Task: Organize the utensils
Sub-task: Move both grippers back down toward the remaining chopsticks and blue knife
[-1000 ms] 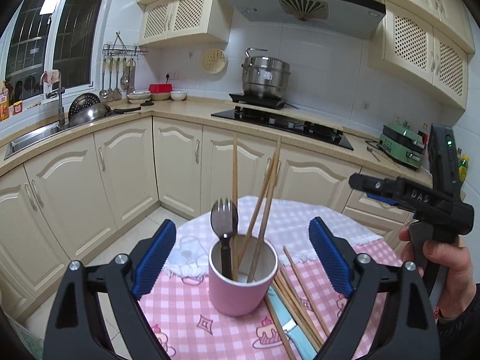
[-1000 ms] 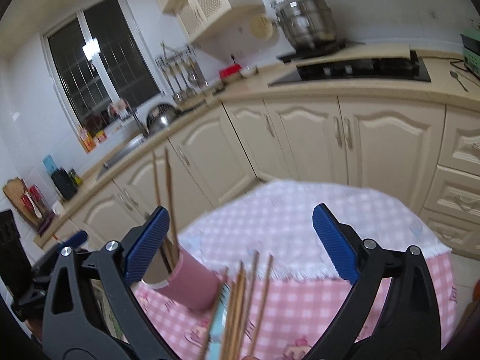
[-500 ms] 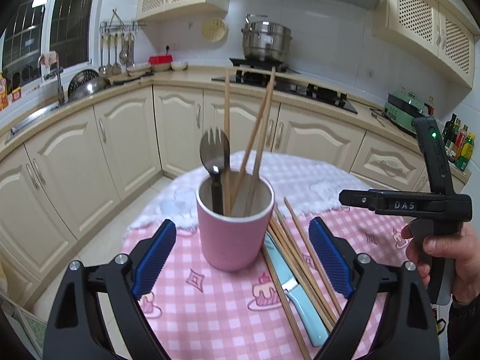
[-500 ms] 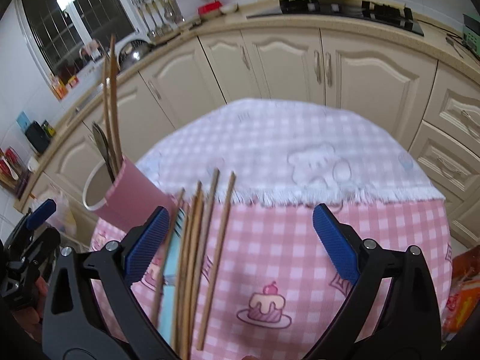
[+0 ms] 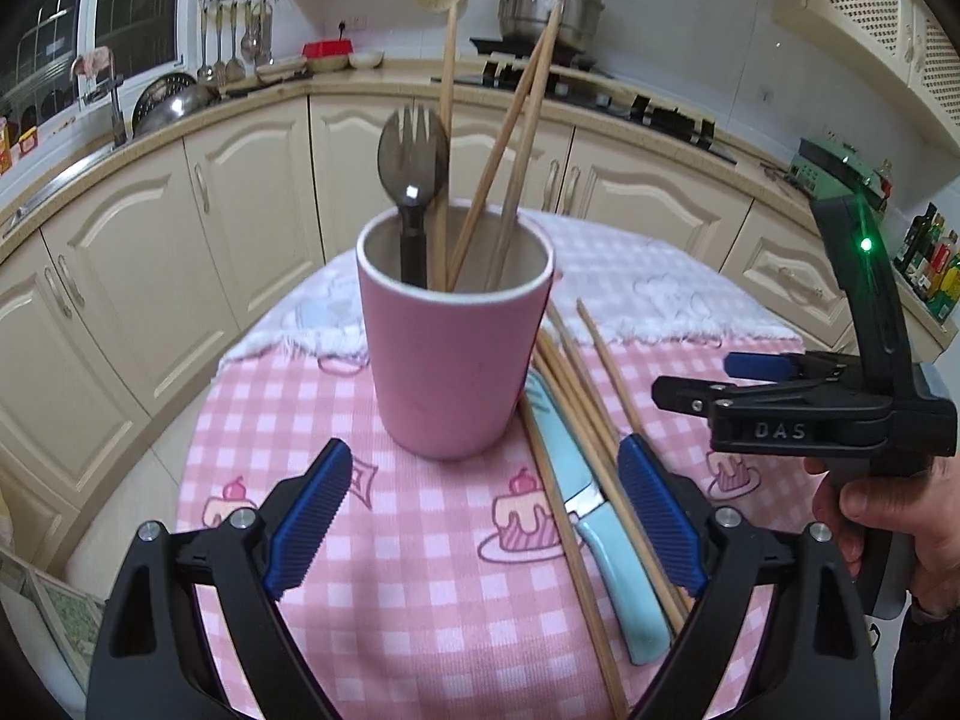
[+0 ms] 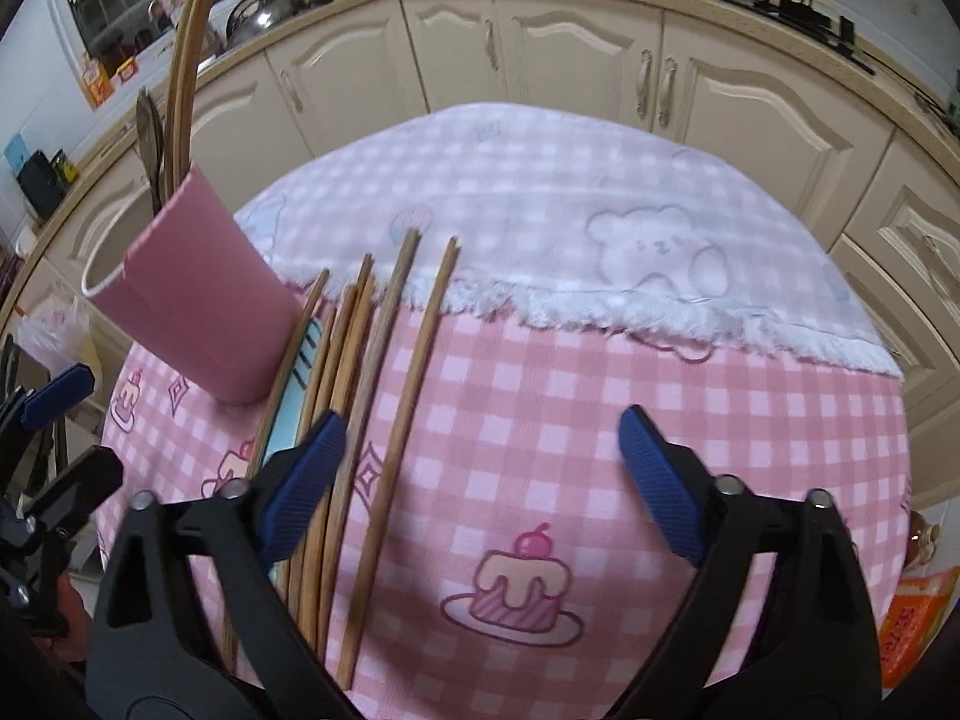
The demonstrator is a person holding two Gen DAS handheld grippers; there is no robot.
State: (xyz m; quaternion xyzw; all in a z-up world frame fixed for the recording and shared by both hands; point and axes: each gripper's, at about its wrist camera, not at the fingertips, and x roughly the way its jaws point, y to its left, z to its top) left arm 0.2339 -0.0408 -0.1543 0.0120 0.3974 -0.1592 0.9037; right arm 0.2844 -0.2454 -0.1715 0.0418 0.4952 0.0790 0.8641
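Note:
A pink cup [image 5: 453,354] stands on the pink checked tablecloth [image 5: 420,570] and holds a dark spork [image 5: 413,168] and three chopsticks [image 5: 516,120]. Several loose wooden chopsticks [image 5: 585,420] and a light blue knife [image 5: 606,546] lie to the right of the cup. My left gripper [image 5: 480,522] is open and empty just in front of the cup. My right gripper [image 6: 480,474] is open and empty above the loose chopsticks [image 6: 384,396]; its left finger sits over them. The cup [image 6: 192,300] is at the left in the right wrist view.
The round table [image 6: 600,312] has a white fringed cloth [image 6: 600,216] on its far half. Cream kitchen cabinets [image 5: 180,240] and a counter with a hob and steel pot [image 5: 549,6] stand beyond. The right gripper body [image 5: 840,420] shows at the right in the left wrist view.
Both grippers have dropped lower and closer to the table. The cup now fills more of the left view and the loose chopsticks lie under the right gripper. Both stay open.

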